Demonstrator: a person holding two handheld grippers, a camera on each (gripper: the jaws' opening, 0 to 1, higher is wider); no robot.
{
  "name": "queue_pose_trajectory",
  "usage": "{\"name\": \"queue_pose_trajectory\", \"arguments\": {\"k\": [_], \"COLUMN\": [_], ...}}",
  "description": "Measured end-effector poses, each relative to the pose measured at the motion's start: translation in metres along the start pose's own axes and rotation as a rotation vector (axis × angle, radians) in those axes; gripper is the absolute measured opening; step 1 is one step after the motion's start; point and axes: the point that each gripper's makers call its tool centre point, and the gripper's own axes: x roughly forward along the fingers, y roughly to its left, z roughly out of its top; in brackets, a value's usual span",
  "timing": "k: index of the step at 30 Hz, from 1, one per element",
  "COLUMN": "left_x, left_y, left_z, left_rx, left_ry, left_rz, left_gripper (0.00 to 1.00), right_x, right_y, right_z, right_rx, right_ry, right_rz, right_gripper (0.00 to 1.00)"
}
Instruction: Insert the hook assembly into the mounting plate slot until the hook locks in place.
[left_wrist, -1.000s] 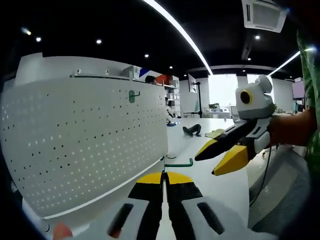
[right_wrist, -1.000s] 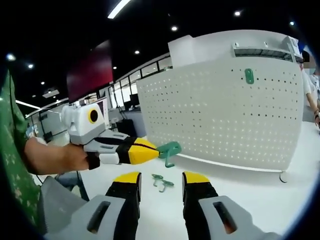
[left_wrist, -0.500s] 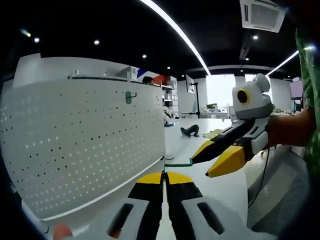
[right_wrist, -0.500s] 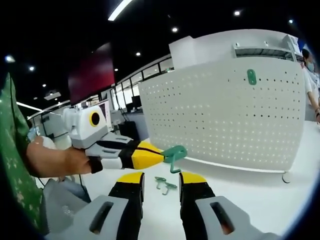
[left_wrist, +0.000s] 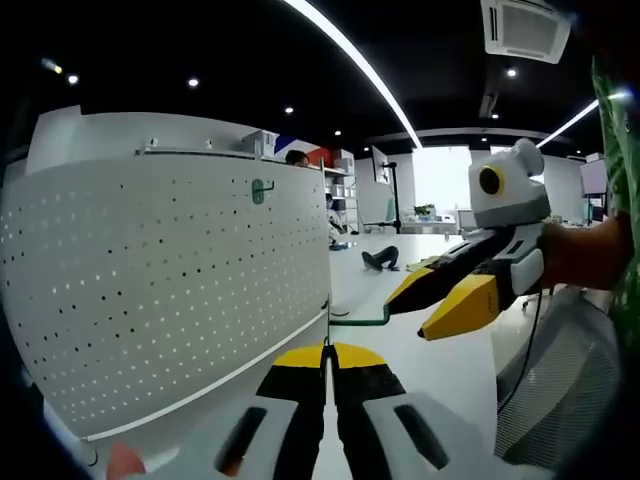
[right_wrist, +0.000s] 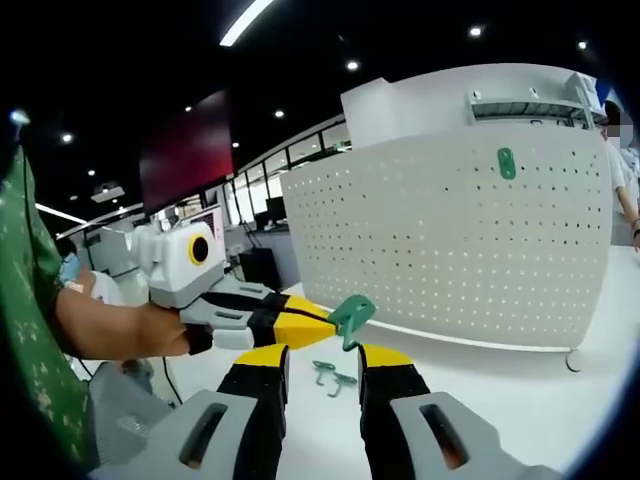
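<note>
Right gripper view has the big white pegboard (right_wrist: 450, 235) taking up most of the right side, standing upright on the white counter (right_wrist: 520, 390) toward its far edge. It's the mounting plate here, rows of little holes all over it. One green hook (right_wrist: 507, 163) is already sitting on it high up near the top edge. In the left gripper view the same pegboard (left_wrist: 170, 290) fills the left half, with that mounted hook (left_wrist: 259, 188) up near its top right corner.

Next biggest is the left gripper (right_wrist: 318, 326), coming in from the left of the right gripper view with a hand (right_wrist: 125, 330) around its white body. Its yellow-tipped jaws are clamped on a green hook assembly (right_wrist: 350, 315), held up in the air above the counter, in front of the pegboard's lower left corner and not touching it. From the left gripper view, the left gripper (left_wrist: 325, 352) shows its jaws pressed together, and a thin green bit of the hook assembly (left_wrist: 360, 320) pokes out past the tips.

The right gripper (right_wrist: 320, 352) has its jaws spread apart with nothing between them. It also shows in the left gripper view as the right gripper (left_wrist: 415, 315), jaws parted, hanging just beside the held hook.

Smallest: a couple of spare green hooks (right_wrist: 333, 377) lying flat on the counter, seen between the right gripper's jaws.
</note>
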Motion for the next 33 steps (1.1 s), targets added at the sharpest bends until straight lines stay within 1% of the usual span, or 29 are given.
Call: {"name": "queue_pose_trajectory", "arguments": {"k": [8, 10, 11, 12, 13, 15, 23, 27, 30, 33], "left_x": [0.001, 0.001, 0.001, 0.001, 0.002, 0.002, 0.002, 0.001, 0.001, 0.000], "left_y": [0.000, -0.002, -0.003, -0.003, -0.003, -0.003, -0.002, -0.002, -0.002, -0.002], "left_z": [-0.003, -0.003, -0.002, -0.002, -0.002, -0.002, 0.000, 0.002, 0.003, 0.005], "left_rx": [-0.001, -0.003, -0.008, -0.006, -0.006, -0.006, -0.001, -0.001, 0.001, -0.002], "left_ry": [0.011, 0.008, 0.003, 0.003, 0.000, 0.000, 0.000, -0.003, -0.005, -0.010], "left_rz": [-0.001, -0.002, -0.007, -0.006, -0.007, -0.007, -0.005, -0.005, -0.003, -0.003], "left_gripper": [0.02, 0.01, 0.01, 0.01, 0.01, 0.01, 0.01, 0.01, 0.01, 0.01], "right_x": [-0.001, -0.001, -0.001, -0.001, -0.001, -0.001, -0.003, -0.003, -0.003, -0.003], "right_y": [0.004, 0.008, 0.008, 0.002, 0.001, 0.003, -0.002, -0.010, -0.013, -0.014], "right_z": [0.007, 0.009, 0.009, 0.010, 0.011, 0.012, 0.009, 0.003, -0.001, -0.005], "right_rx": [-0.006, 0.009, 0.009, -0.014, -0.025, -0.009, -0.003, 0.024, 0.047, 0.048], "right_ry": [-0.025, -0.033, -0.033, -0.037, -0.041, -0.045, -0.040, -0.027, -0.017, -0.003], "right_rz": [0.010, 0.032, 0.031, -0.003, -0.010, 0.005, -0.015, -0.041, -0.051, -0.059], "right_gripper": [0.27, 0.23, 0.23, 0.25, 0.27, 0.26, 0.26, 0.26, 0.27, 0.27]}}
